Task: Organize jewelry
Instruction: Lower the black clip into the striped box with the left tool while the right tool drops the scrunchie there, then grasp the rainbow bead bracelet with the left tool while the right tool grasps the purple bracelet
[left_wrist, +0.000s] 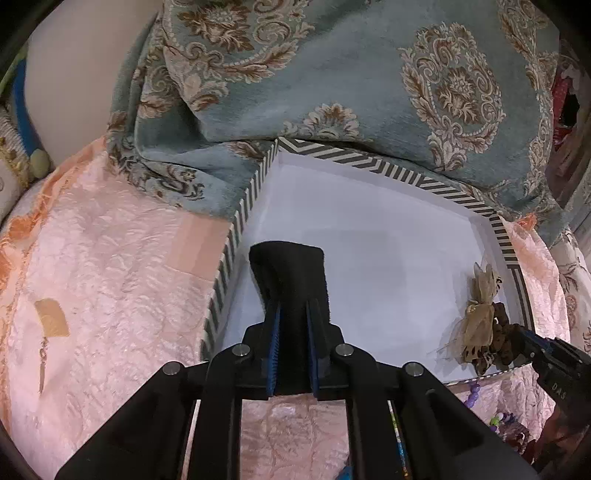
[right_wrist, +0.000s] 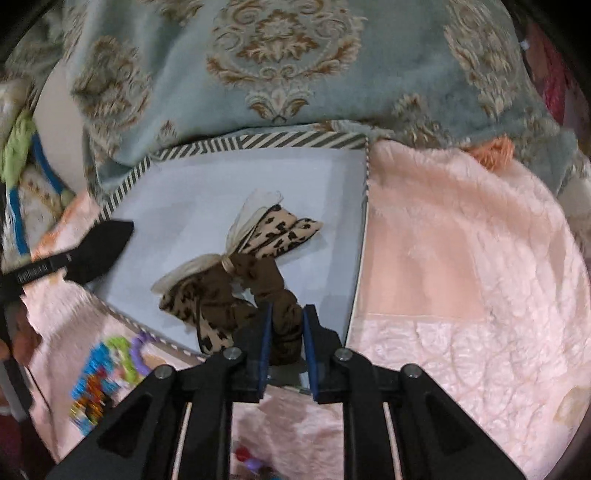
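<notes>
A shallow box (left_wrist: 369, 258) with a white floor and a black-and-white striped rim is seen on a pink quilted bedspread (left_wrist: 110, 277). A blue-grey cloth with a beige floral pattern (left_wrist: 332, 74) is bunched against the box's far rim.

Left gripper (left_wrist: 293, 306): the jaws are seen clamped together on a black fabric piece (left_wrist: 288, 269), which stands up between the blue pads and flares wider above them. The piece is held over the near left part of the box. In the right wrist view the same gripper (right_wrist: 70, 258) is seen at the left rim of the box, the black fabric (right_wrist: 103, 240) pointing inward.

Right gripper (right_wrist: 288, 314): the blue pads are seen a little apart, with the brown band of a scrunchie (right_wrist: 266, 280) between them. Whether the pads press on it cannot be told. The scrunchie carries a leopard-print bow (right_wrist: 284, 236) with a sheer cream layer, and it lies on the white floor of the box near the right wall. In the left wrist view the scrunchie (left_wrist: 480, 314) is seen at the box's right edge, with the right gripper (left_wrist: 517, 332) at it.

Coloured beaded pieces (right_wrist: 107, 373), blurred, are noted on the bedspread just outside the near rim of the box.
</notes>
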